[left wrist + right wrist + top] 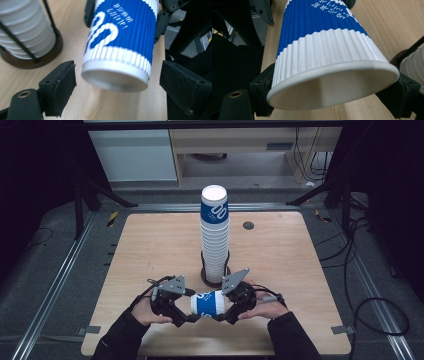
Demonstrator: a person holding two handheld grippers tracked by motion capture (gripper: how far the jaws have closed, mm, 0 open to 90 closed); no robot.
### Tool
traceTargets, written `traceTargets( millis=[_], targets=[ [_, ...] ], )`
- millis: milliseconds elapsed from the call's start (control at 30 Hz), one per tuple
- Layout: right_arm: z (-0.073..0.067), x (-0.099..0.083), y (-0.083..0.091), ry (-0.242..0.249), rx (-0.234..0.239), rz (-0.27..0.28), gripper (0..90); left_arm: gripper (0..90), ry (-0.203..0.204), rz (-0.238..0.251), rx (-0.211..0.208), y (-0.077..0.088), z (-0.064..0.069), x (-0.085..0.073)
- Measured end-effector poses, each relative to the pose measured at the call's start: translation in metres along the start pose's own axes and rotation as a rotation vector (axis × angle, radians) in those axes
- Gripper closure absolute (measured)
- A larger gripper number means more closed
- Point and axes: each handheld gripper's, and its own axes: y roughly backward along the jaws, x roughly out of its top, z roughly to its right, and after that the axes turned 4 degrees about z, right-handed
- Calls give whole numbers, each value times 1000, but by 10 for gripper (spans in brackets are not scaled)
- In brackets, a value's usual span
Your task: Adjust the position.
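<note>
A blue and white ribbed paper cup (pixel 209 303) lies on its side between my two grippers, just above the wooden table (pixel 280 260). My right gripper (pixel 226 308) is shut on its wide rim end, and in the right gripper view the pads (pixel 263 87) press on both sides of the cup (pixel 324 45). My left gripper (pixel 192 311) stands open at the cup's narrow base. In the left gripper view the cup (pixel 120 37) sits between the pads (pixel 62 80) with a gap on each side.
A tall stack of the same cups (pixel 215 230) stands in a black wire holder with a dark round base (pixel 214 279), right behind the grippers. It shows at the left in the left gripper view (pixel 25 30). A small dark disc (pixel 248 225) lies far right.
</note>
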Motion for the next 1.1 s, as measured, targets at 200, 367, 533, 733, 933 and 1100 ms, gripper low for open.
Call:
traceTargets(
  millis=[200,367,533,733,933,1100],
  targets=[
    [-3,2,-3,13,18,-5,150,167,-13,-36,-17,-9,3,1],
    [-5,3,-5,22,31,-12,151,254,-14,-30,-24,-8,3,0],
    [-5,3,-6,26,34,-14,148,263,-15,-33,-31,-8,4,0],
    [-6,4,-4,11,40,16,82,264,-14,-27,-31,-5,2,-1],
    [-1,5,11,-19,14,102,73,265,12,30,-21,6,-3,-3],
    [5,4,30,-56,-40,170,69,265,50,107,25,22,-12,-7]
  ],
)
